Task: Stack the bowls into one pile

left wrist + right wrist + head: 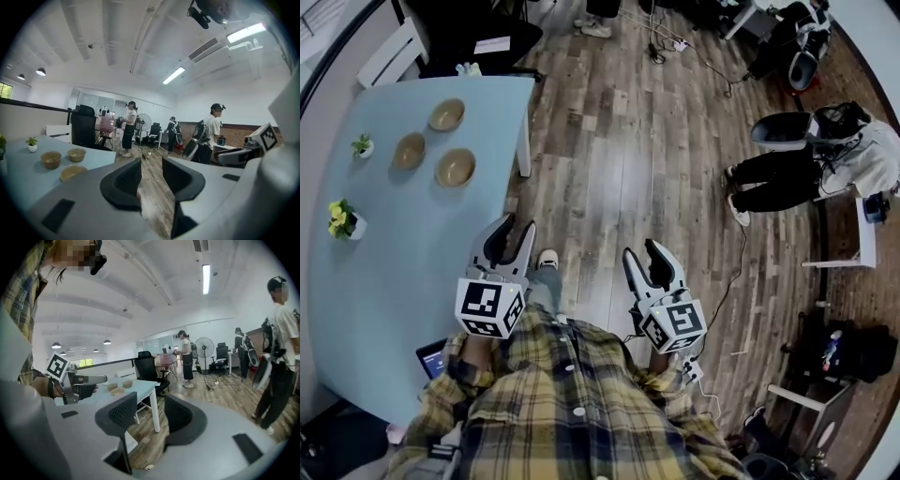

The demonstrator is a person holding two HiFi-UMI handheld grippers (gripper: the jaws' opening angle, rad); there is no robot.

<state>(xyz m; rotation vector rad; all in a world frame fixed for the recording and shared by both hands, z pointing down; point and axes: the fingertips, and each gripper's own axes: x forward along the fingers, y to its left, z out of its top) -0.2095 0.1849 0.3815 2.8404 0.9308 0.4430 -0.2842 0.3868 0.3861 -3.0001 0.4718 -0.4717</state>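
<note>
Three tan bowls stand apart on the far end of the light blue table (384, 281): one at the back (446, 114), one to the left (409, 150), one nearest me (455, 167). None is stacked. My left gripper (516, 227) hovers open and empty by the table's right edge, well short of the bowls. My right gripper (641, 249) is open and empty over the wooden floor. In the left gripper view the bowls (50, 159) lie to the left of the open jaws (151, 173). In the right gripper view the bowls (117, 391) sit far off, left of the jaws (151, 416).
Two small potted plants (362, 145) (342, 218) stand along the table's left side. A dark device (431, 356) lies at the near edge. A black chair (469, 37) stands behind the table. People (787, 173) and cables (712, 70) occupy the floor to the right.
</note>
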